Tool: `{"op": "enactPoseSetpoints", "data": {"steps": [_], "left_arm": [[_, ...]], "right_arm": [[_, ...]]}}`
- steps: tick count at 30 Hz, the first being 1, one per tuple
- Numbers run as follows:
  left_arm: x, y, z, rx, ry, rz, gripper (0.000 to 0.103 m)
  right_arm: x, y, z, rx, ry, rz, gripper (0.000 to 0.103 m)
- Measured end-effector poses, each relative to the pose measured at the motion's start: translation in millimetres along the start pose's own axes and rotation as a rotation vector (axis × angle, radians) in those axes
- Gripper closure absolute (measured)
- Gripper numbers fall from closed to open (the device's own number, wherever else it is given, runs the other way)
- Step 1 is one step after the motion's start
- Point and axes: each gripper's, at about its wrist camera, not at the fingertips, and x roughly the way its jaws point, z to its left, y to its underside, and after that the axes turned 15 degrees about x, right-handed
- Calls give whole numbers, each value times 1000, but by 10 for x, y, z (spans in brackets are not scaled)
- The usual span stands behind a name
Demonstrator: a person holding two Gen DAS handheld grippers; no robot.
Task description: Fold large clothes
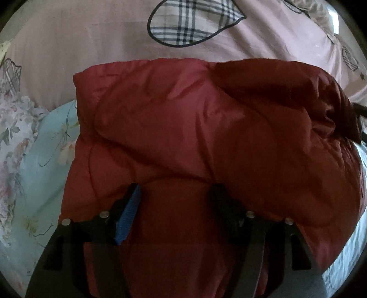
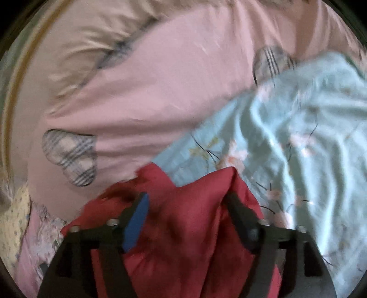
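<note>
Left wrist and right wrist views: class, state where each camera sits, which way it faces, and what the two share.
Left wrist view: sits on the left gripper, facing down over the folded red padded jacket; its open fingers show.
Right wrist view: sits on the right gripper, facing down at a jacket corner; its open fingers straddle the fabric.
Shared: the jacket, the pink heart-patterned sheet and the light blue floral quilt.

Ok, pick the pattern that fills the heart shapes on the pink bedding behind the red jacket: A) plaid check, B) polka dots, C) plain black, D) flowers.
A: the heart on the pink sheet beyond the red jacket is filled with crossed dark and pale stripes, a plaid check.
</note>
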Motion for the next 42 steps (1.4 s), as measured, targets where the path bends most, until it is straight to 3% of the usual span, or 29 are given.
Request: {"op": "enactPoseSetpoints", "data": {"steps": [2,5,8,13,21,28,33,42], "left_arm": [[17,-12,12,-2,-5,1,36],[5,12,20,-3,-10,4,35],[4,10,41,-8,1,9,35],[-116,35,201,-37,20,-18,36],[242,15,745,-185,39,29,33],[418,1,808,-217,59,41,30],[261,54,812,-230,72,23,31],[-362,301,867,-283,109,-13,31]], "right_arm": [[-152,181,207,-125,-12,-6,21],[6,577,548,-378,34,106,16],[361,739,601,-463,102,200,17],[782,489,387,-413,199,190,17],[1052,249,189,-299,205,219,11],[1165,266,185,-279,196,218,7],[1165,278,183,-278,193,218,7],[948,297,221,-270,169,201,8]]}}
